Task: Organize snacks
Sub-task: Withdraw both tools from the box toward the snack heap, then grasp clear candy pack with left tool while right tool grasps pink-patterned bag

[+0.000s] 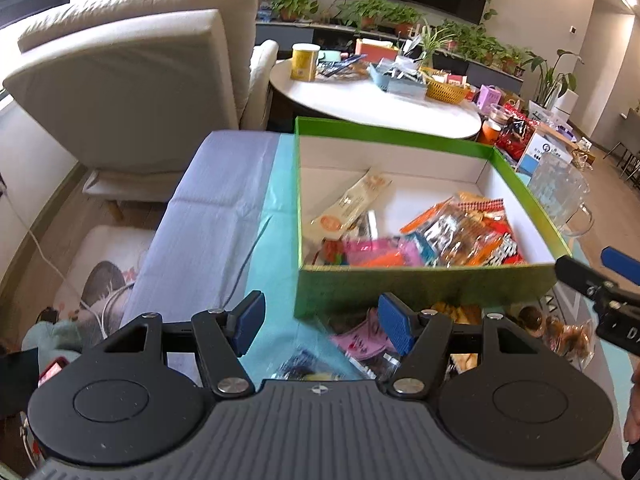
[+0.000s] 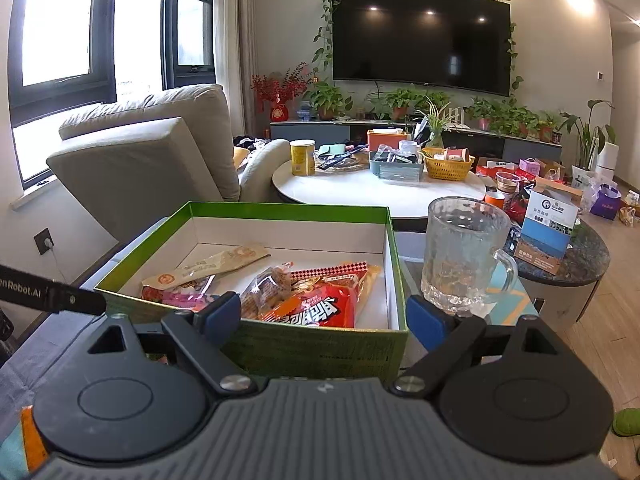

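A green box [image 1: 420, 284] with a white inside holds several snack packets: a long tan packet [image 1: 352, 204], a pink one [image 1: 380, 254] and orange-red bags [image 1: 472, 232]. My left gripper [image 1: 322, 326] is open and empty, just in front of the box's near wall. Loose snacks lie under and beside it: a pink packet [image 1: 362, 340] and a clear bag of brown snacks [image 1: 568, 336]. My right gripper [image 2: 322, 320] is open and empty at the box's near wall [image 2: 320, 348]; the red bag [image 2: 320, 306] lies behind it. The right gripper also shows in the left wrist view [image 1: 600, 280].
A glass mug [image 2: 460, 256] stands right of the box. A round white table [image 2: 372, 192] with a yellow can [image 2: 303, 157] and baskets is behind. A beige armchair [image 2: 160, 152] is at left. A dark side table [image 2: 576, 264] holds cartons.
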`<state>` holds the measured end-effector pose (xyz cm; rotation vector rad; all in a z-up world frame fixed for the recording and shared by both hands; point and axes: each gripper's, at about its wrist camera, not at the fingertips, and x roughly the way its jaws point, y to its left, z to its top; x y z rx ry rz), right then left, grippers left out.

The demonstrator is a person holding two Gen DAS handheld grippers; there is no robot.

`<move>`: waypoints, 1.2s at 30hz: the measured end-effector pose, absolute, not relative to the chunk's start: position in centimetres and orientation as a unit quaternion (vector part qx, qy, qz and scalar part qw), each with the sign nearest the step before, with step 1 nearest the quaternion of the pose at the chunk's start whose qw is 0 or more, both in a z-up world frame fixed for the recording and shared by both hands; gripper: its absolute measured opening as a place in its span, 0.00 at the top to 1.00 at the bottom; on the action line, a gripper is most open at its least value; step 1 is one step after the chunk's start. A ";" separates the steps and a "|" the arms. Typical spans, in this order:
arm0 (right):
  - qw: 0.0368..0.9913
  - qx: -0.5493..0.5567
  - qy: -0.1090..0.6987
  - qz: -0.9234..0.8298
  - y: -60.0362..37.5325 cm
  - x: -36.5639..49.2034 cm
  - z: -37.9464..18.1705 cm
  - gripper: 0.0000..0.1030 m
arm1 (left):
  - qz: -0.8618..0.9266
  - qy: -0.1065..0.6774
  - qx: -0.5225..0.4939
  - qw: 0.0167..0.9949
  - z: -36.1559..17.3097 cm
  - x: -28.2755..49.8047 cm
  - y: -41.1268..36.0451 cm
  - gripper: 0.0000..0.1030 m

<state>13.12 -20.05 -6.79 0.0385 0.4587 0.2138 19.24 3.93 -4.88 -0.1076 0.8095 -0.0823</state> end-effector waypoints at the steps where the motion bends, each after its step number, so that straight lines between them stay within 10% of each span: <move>1: 0.968 0.019 0.227 0.106 -20.1 13.3 -6.8 0.38 | -0.038 0.396 -0.053 0.916 -5.0 19.1 4.1 0.42; 36: 0.962 -0.019 0.242 0.122 -17.6 10.5 -7.3 0.38 | 0.001 0.469 -0.088 0.879 -9.8 20.3 4.0 0.41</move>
